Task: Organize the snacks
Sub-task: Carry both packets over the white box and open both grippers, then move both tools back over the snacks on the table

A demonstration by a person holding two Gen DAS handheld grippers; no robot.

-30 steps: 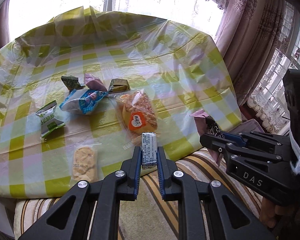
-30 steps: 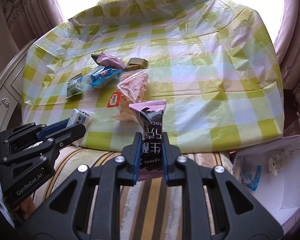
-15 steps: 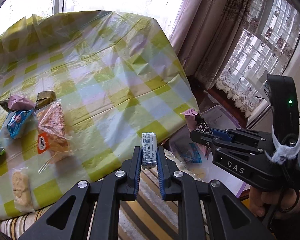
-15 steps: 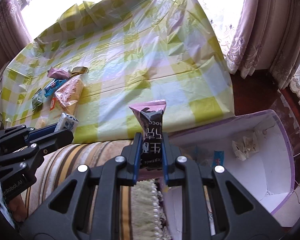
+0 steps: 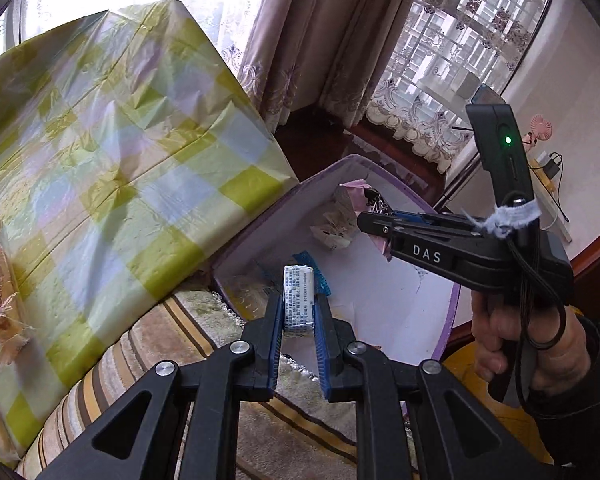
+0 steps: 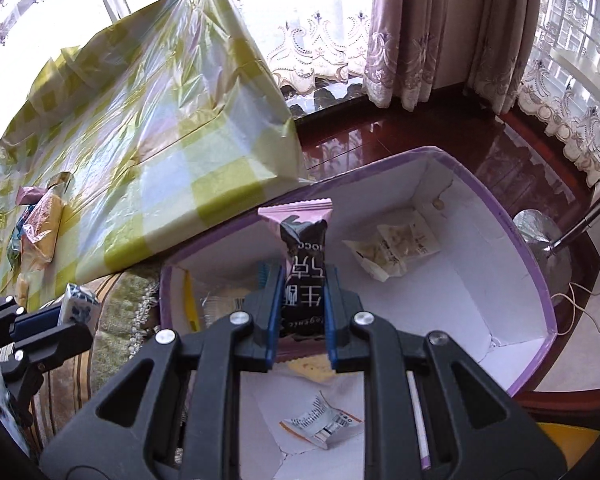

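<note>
Above the purple-rimmed white cardboard box (image 6: 534, 264), the right gripper (image 6: 300, 304) is pinching a pink-and-black snack packet (image 6: 300, 256), while the left gripper (image 5: 298, 312) is squeezing a small white-and-blue wrapped bar (image 5: 298, 298).

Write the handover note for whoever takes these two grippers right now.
Left gripper: shut on a small blue-and-white packet, held near the rim of the purple box.
Right gripper: shut on a pink-and-black snack pack, held upright above the box's open inside.
Box: beside the checked table; several snacks already lie on its white floor, among them a pale pouch.
Done: part of the pile is boxed.
Left: drop both held packs into the box, then fetch the snacks on the table, such as the bread bag.
</note>
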